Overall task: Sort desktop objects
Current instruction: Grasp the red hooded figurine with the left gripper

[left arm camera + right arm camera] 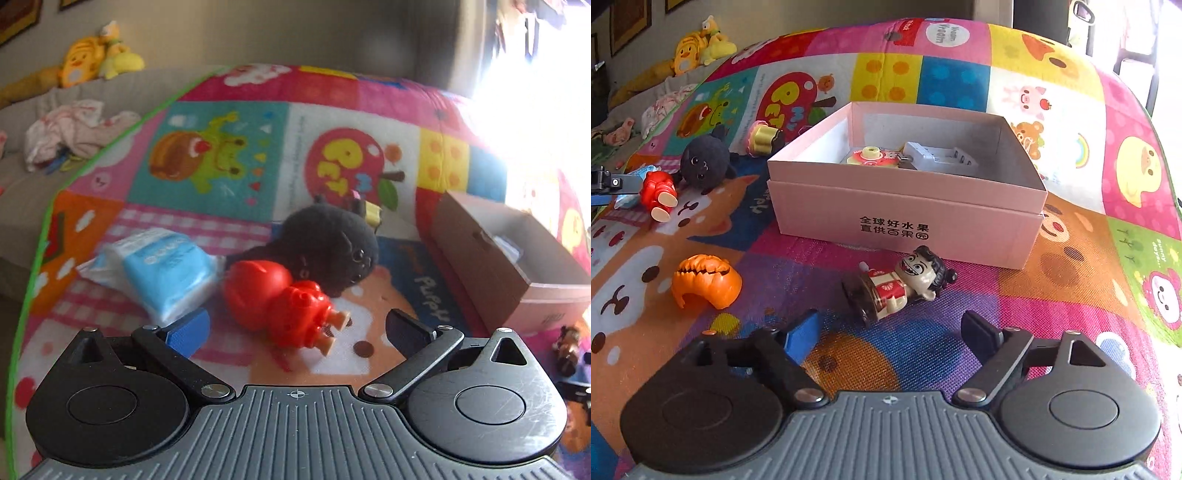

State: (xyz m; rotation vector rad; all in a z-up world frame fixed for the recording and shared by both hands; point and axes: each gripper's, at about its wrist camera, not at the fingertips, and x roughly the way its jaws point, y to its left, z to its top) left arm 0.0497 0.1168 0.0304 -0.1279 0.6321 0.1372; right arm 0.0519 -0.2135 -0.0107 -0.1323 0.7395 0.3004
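Over the mat, right gripper (890, 332) jaws wide, empty; doll figurine (899, 286) at 12 o'clock. Left gripper (297, 330) wide, red figure (284, 306) between jaws, untouched.

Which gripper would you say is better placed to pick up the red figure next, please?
Left, I think: the left gripper is open with the red figure lying just ahead between its fingers, while the right gripper faces the dark-haired figurine.

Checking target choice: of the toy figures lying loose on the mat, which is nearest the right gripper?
The dark-haired figure in the red outfit, lying just ahead of the open right gripper; the red figure and black plush lie farther away.
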